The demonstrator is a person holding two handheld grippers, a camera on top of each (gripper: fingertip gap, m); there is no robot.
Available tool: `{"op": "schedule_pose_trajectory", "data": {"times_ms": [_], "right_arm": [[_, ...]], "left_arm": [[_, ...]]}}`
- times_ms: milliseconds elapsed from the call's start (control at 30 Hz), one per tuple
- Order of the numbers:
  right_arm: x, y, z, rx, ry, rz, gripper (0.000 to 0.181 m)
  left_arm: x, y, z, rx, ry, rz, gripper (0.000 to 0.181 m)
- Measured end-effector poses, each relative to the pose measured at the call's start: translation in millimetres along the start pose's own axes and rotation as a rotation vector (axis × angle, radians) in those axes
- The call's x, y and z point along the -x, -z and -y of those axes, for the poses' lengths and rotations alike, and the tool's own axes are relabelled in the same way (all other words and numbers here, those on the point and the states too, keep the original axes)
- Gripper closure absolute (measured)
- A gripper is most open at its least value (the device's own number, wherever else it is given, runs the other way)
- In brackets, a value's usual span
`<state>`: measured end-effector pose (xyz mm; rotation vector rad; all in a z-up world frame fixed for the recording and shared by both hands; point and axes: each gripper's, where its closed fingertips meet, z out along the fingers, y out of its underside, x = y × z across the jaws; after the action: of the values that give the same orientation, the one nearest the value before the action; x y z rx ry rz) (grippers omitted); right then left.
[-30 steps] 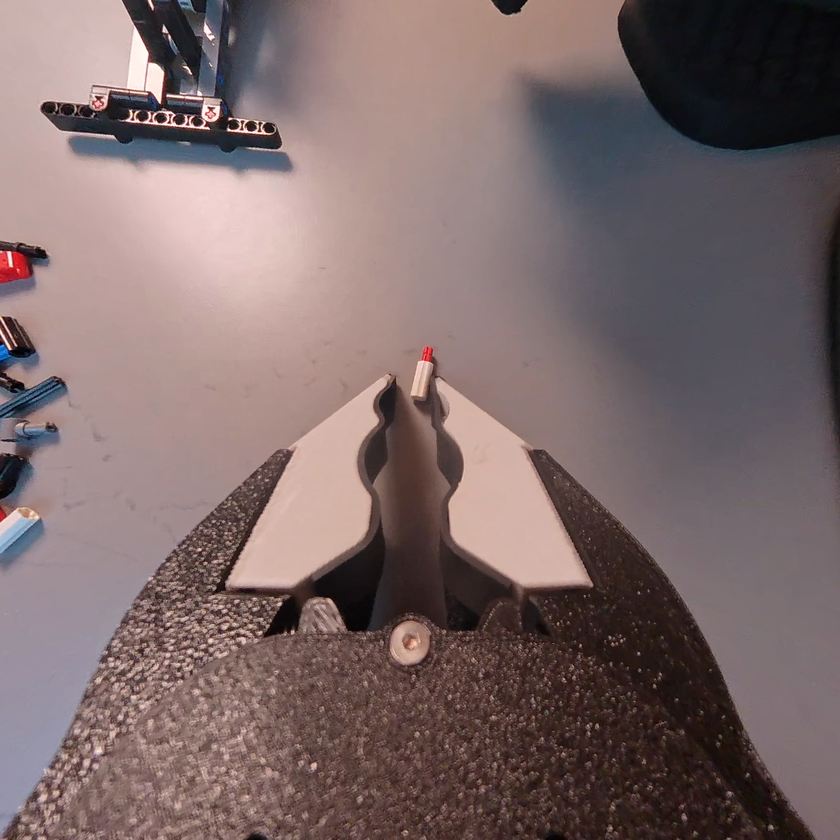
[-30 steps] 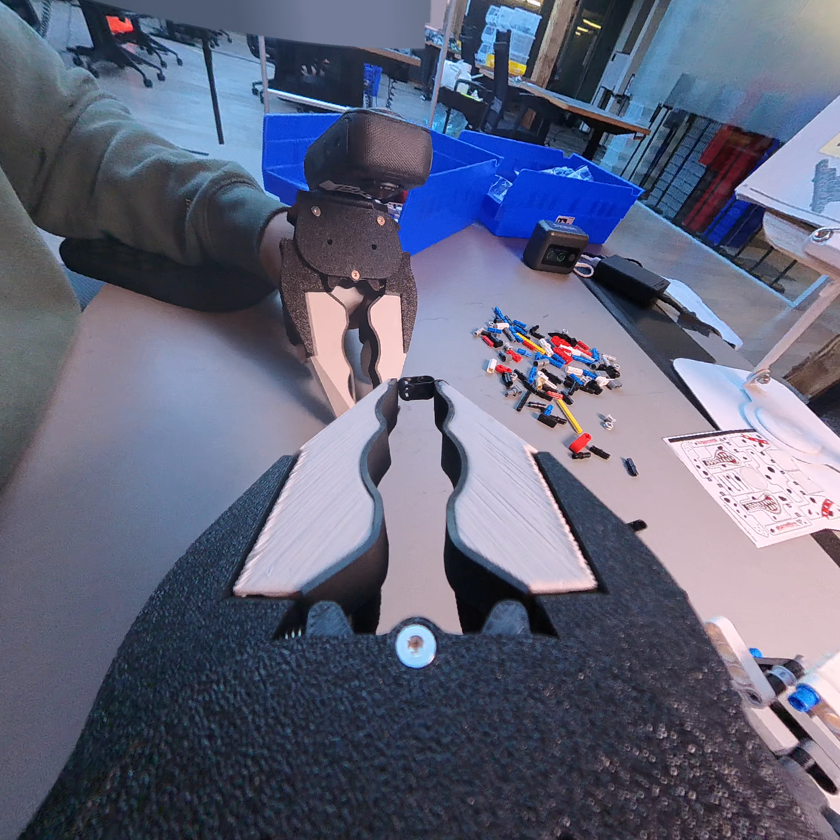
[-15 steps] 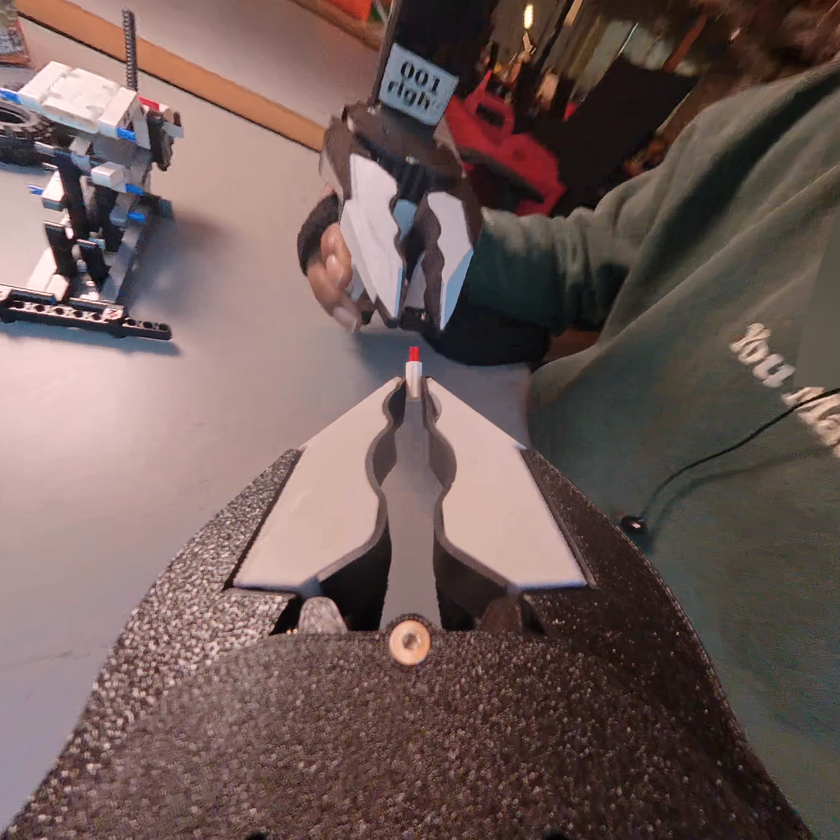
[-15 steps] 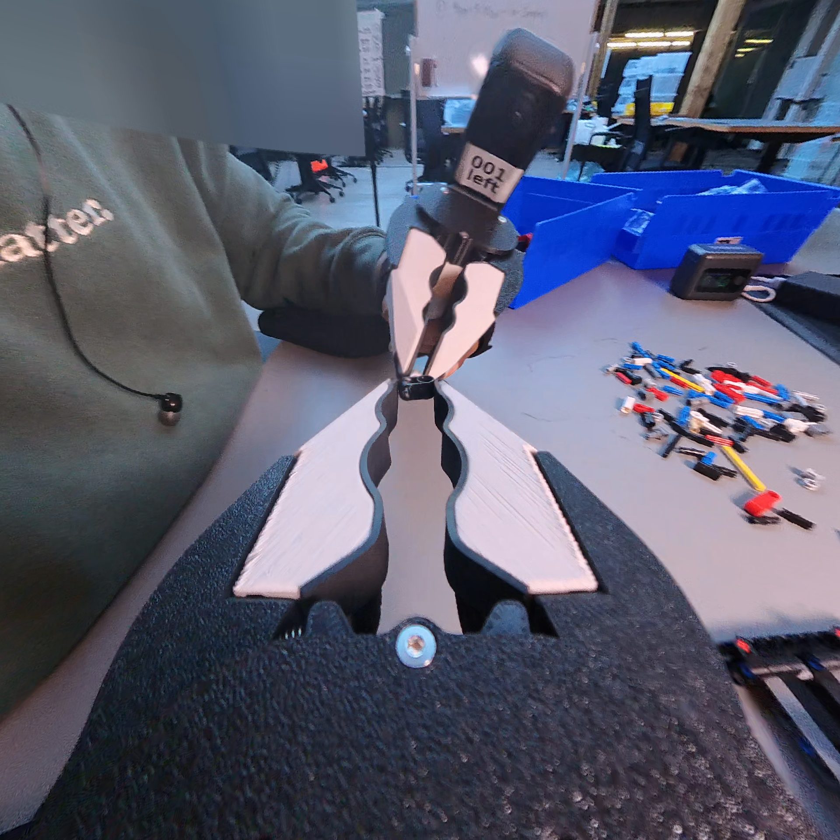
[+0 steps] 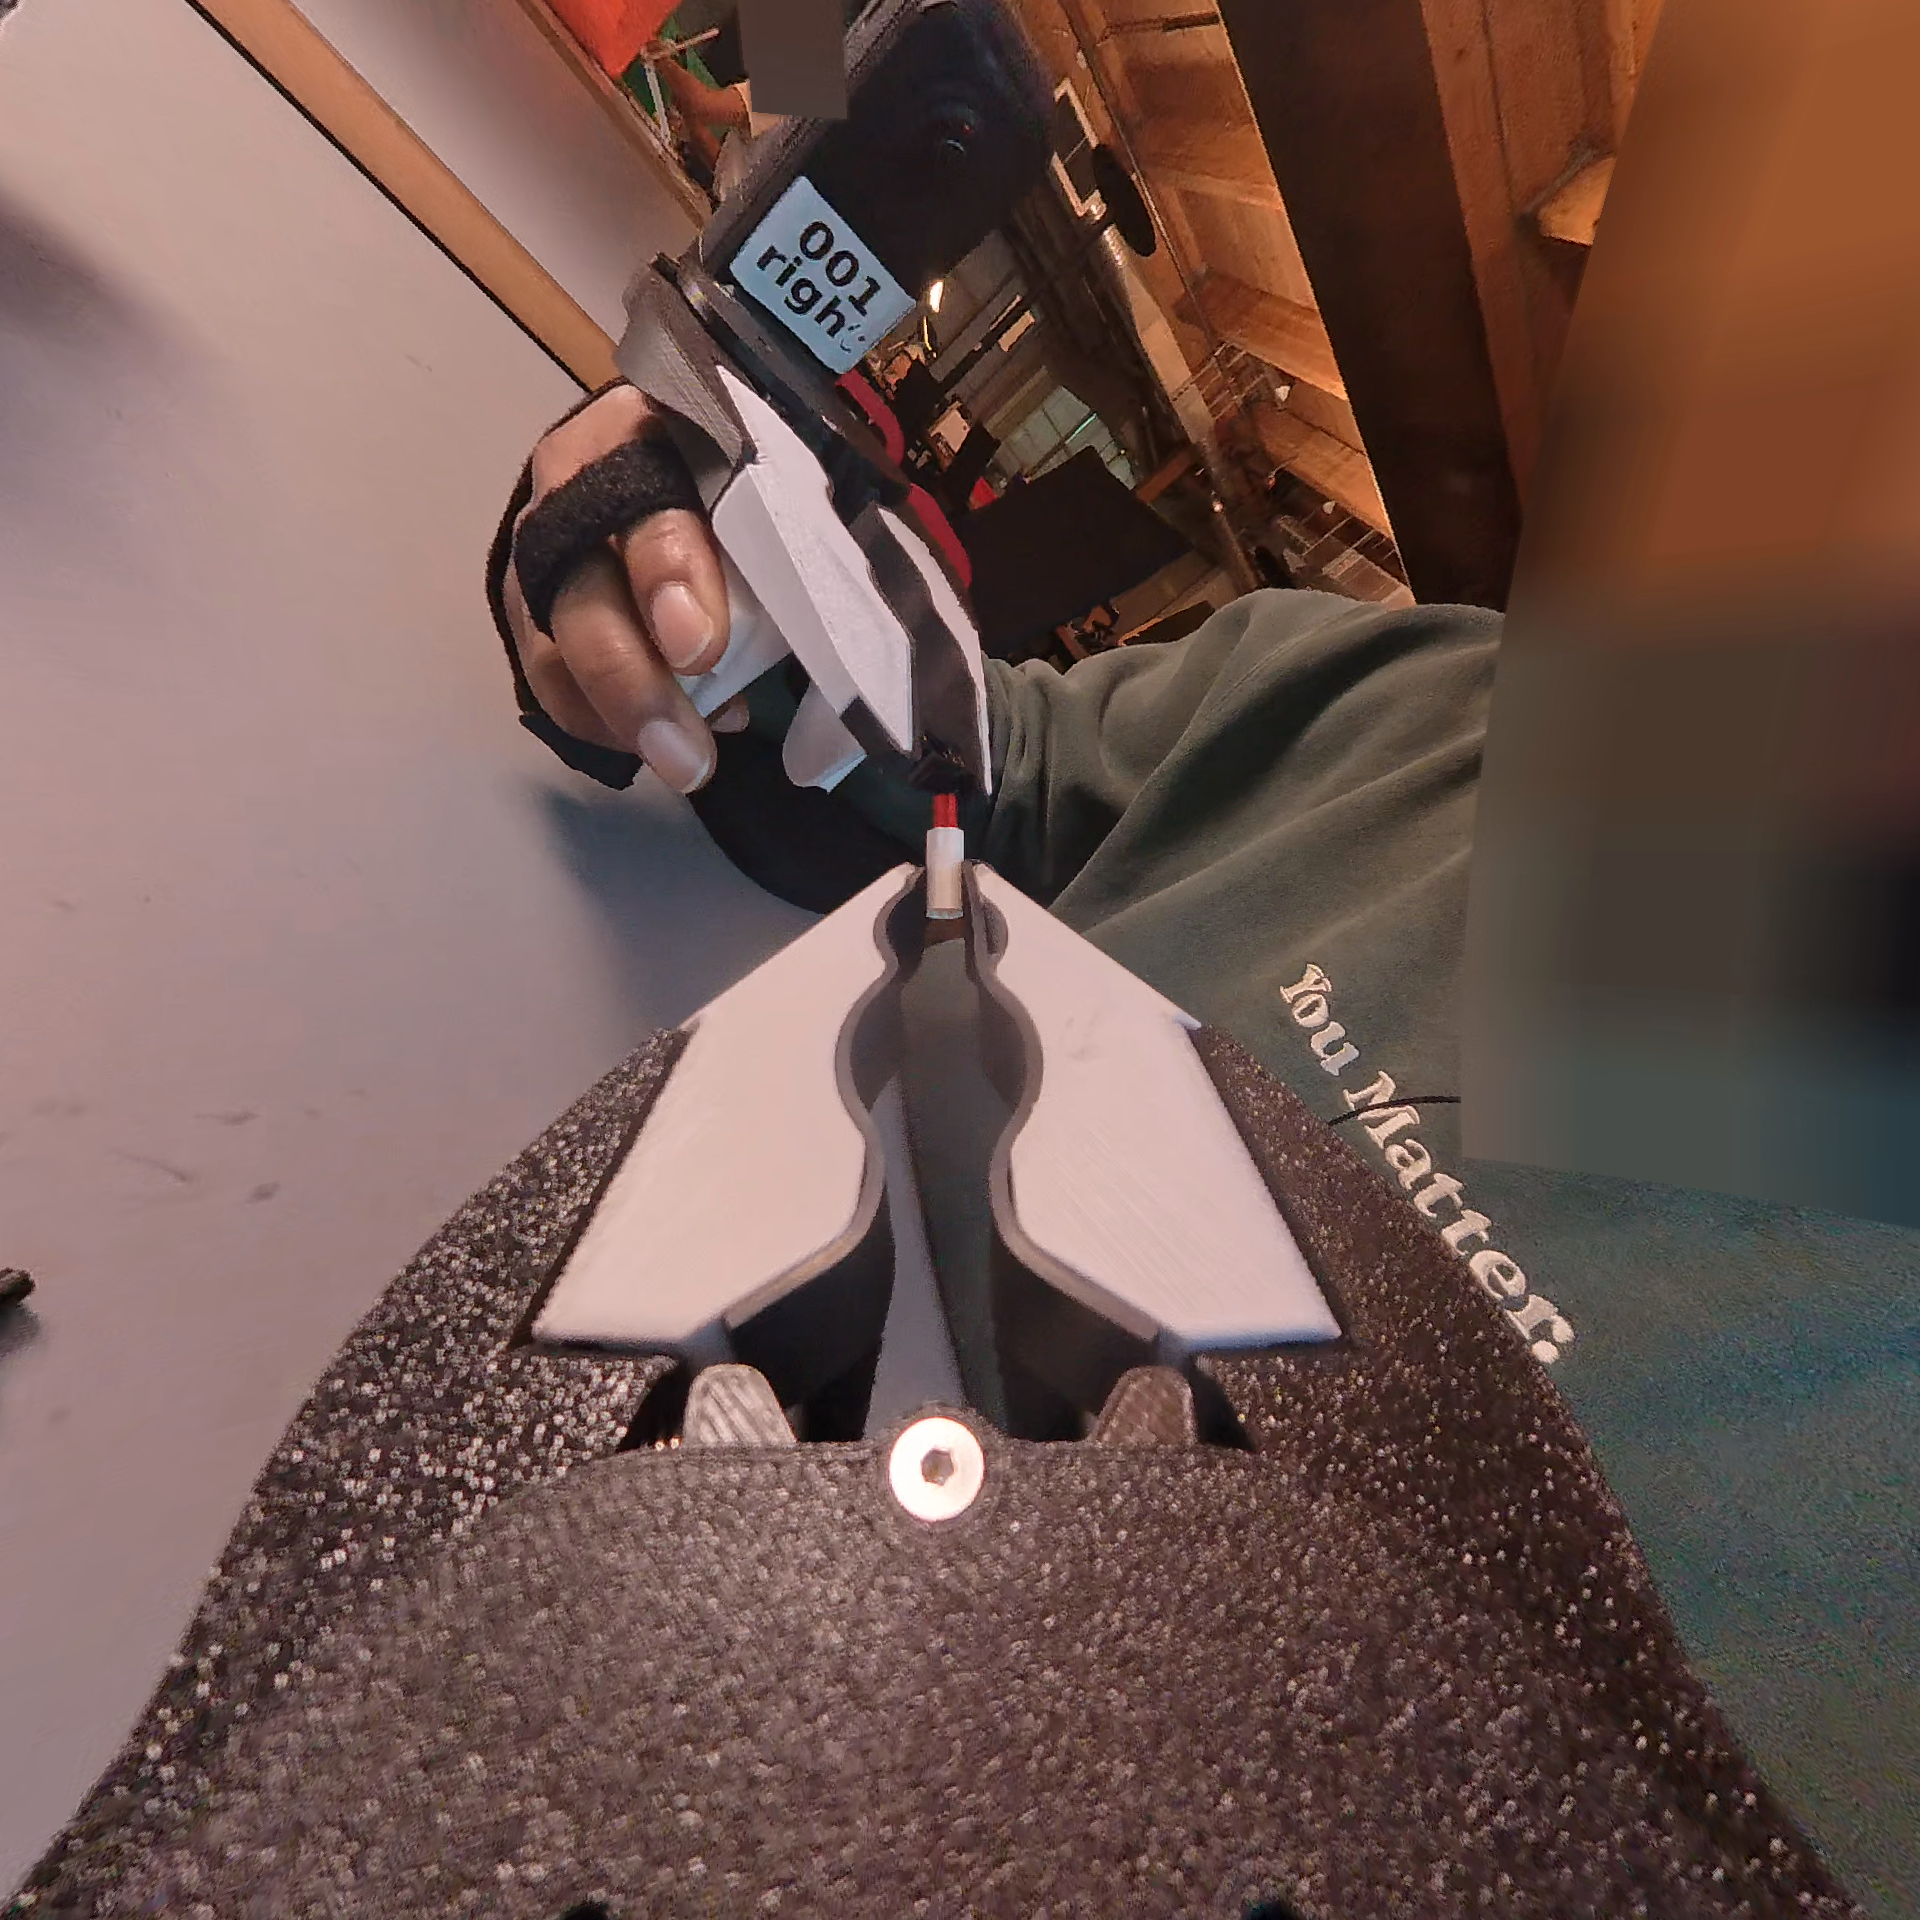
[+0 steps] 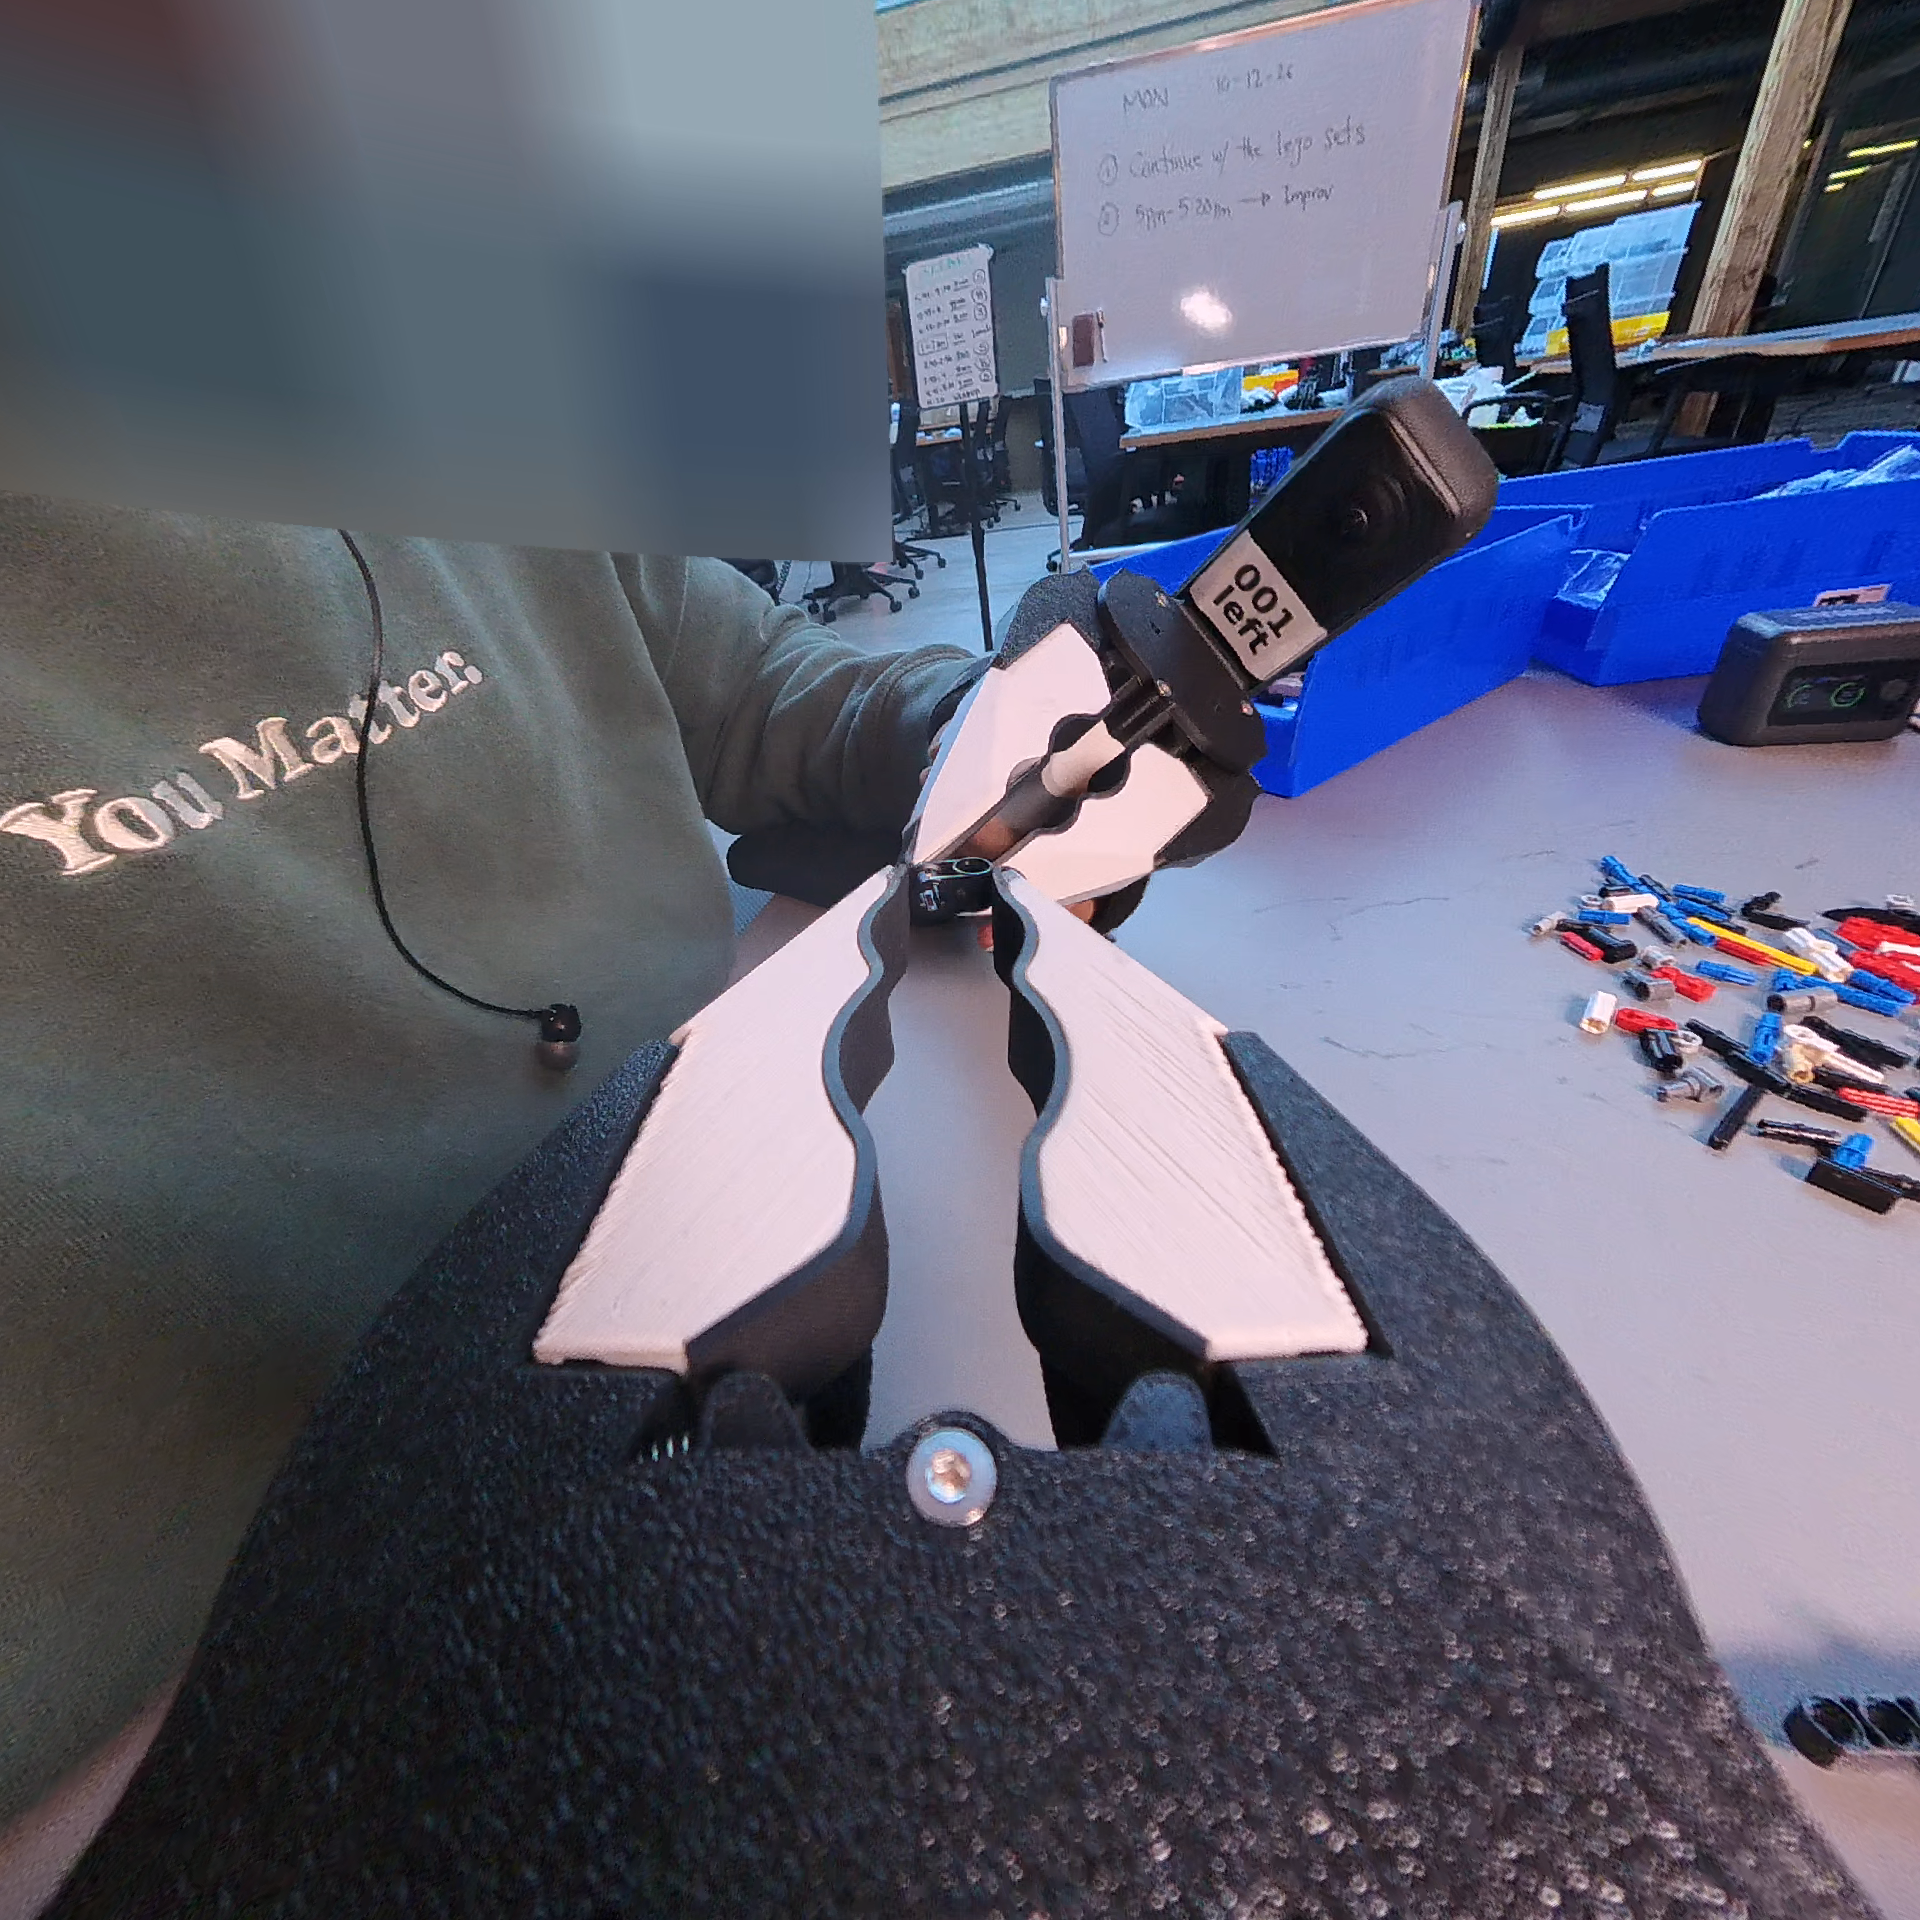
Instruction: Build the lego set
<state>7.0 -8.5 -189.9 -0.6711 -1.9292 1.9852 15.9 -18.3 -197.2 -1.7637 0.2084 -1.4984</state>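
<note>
My left gripper (image 5: 940, 885) is shut on a small light grey sleeve with a red pin (image 5: 943, 857) sticking out of its far end. My right gripper (image 6: 948, 891) is shut on a small black connector (image 6: 951, 881). Both are held in the air in front of the person's green sweatshirt (image 6: 312, 831). In the left wrist view the right gripper (image 5: 943, 771) points down, and its black connector (image 5: 930, 774) meets the red pin's tip. In the right wrist view the left gripper (image 6: 914, 856) comes in from the upper right, tip to tip with mine.
A pile of loose red, blue, black and yellow pieces (image 6: 1766, 997) lies on the grey table (image 6: 1455, 1299) at the right. Blue bins (image 6: 1455, 644) and a black device (image 6: 1818, 691) stand behind it. A black beam (image 6: 1860, 1730) shows at the lower right edge. The tips of both grippers are at nearly the same place.
Both grippers have risen off the table and tilted towards each other. The red pin and the black connector now meet tip to tip. The built model has left the left wrist view.
</note>
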Motion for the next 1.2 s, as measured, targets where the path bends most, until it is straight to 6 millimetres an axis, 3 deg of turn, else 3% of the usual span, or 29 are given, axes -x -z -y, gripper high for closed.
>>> {"op": "schedule_pose_trajectory", "data": {"times_ms": [467, 833, 1200], "right_arm": [[-2.8, -0.3, -10.2, 0.078, 0.059, -0.035, 0.166], [-3.0, -0.7, -39.0, 0.298, 0.131, -0.063, 0.166], [-14.4, -2.2, -45.0, 0.348, 0.145, -0.145, 0.166]], "left_arm": [[5.0, 0.2, -3.5, 0.013, 0.044, 0.001, 0.175], [24.0, -0.5, -23.0, 0.114, 0.037, 0.11, 0.176], [33.6, 3.2, -19.2, 0.073, 0.054, 0.14, 0.176]]}}
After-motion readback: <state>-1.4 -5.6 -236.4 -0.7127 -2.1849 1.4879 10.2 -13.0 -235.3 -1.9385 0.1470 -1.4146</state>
